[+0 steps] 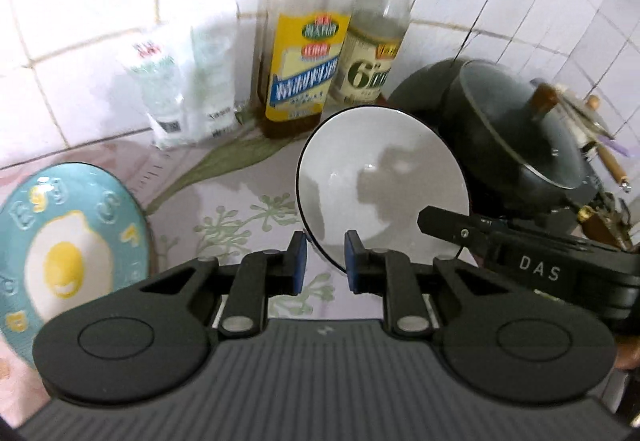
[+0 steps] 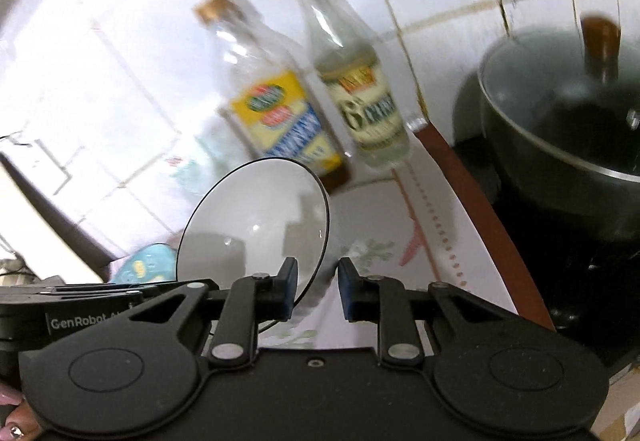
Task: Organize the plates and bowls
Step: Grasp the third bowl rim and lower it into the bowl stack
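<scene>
A white bowl (image 1: 380, 181) with a thin black rim is tipped up on the floral cloth. My left gripper (image 1: 327, 263) has its jaws around the bowl's lower rim, with a small gap still showing. My right gripper (image 2: 318, 291) has its left pad against the bowl's (image 2: 256, 217) rim edge, and its right pad stands off it. The right gripper also shows in the left wrist view (image 1: 520, 253), beside the bowl. A teal plate with a fried-egg picture (image 1: 68, 241) lies flat to the left, and a sliver of it shows in the right wrist view (image 2: 140, 265).
Two bottles stand at the tiled wall: a yellow-labelled oil bottle (image 1: 304, 41) and a vinegar bottle with a yellow cap (image 1: 380, 29). White bags (image 1: 180, 89) lean left of them. A dark pot with a glass lid (image 1: 520, 137) sits at the right on a black stove.
</scene>
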A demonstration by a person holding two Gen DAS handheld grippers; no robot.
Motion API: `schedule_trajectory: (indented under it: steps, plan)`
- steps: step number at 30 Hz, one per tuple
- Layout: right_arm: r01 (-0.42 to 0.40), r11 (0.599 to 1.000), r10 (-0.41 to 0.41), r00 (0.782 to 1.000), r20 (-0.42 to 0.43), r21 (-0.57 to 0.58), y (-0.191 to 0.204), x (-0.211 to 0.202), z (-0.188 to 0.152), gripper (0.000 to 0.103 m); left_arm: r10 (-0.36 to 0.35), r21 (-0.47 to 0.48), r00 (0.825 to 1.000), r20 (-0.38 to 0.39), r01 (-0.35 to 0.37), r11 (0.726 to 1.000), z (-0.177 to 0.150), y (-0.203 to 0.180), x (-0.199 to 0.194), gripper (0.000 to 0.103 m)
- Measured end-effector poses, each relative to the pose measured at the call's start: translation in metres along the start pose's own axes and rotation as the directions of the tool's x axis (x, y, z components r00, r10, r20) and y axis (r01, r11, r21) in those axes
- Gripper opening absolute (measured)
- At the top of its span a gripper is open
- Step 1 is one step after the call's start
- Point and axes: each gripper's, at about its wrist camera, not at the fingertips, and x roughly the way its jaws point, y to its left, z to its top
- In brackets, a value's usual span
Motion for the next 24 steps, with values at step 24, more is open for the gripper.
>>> schedule_trajectory:
  steps: [24]
  plan:
    - [-0.039, 0.975, 0.031, 0.999, -0.043, -0.221, 0.126, -0.021, -0.073, 0.024, 0.037, -0.032, 0.996, 0.076, -0.035, 0.999, -0.078, 0.078, -0.122, 0.018]
